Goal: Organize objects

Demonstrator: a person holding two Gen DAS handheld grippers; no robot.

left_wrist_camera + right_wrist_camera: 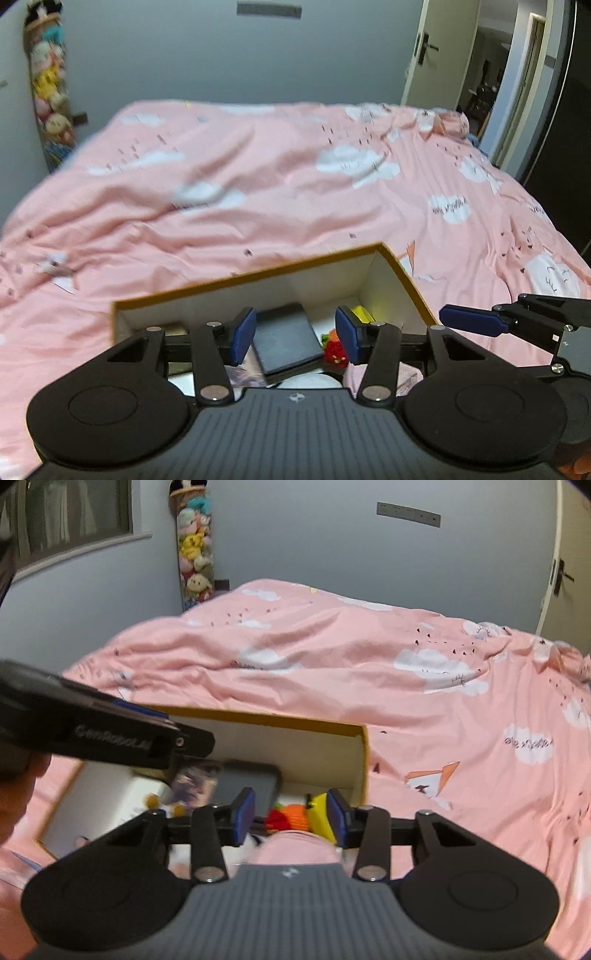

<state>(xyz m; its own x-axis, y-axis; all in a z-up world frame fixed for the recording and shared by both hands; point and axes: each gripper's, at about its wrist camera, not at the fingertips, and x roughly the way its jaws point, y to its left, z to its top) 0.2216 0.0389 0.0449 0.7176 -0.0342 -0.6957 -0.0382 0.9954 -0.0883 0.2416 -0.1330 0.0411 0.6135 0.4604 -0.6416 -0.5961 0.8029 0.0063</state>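
1. The left gripper is held over an open box with an orange-brown rim and white inner walls; its blue pads are spread apart and nothing is pinched between them.
2. Directly ahead of the left gripper, between its pads, a dark flat case is seen lying inside the box, tilted against the other contents.
3. Just inside its right pad, a red and orange soft item and a yellow object are seen in the box.
4. The right gripper is likewise held above the box, with its pads spread and nothing gripped.
5. Between the right gripper's pads, the red and orange item and the yellow object are visible; the dark case lies ahead and to its left.
6. The left gripper is seen crossing the right wrist view at upper left, over the box.
7. The box rests on a bed covered by a pink quilt with white clouds, which extends beyond both grippers.
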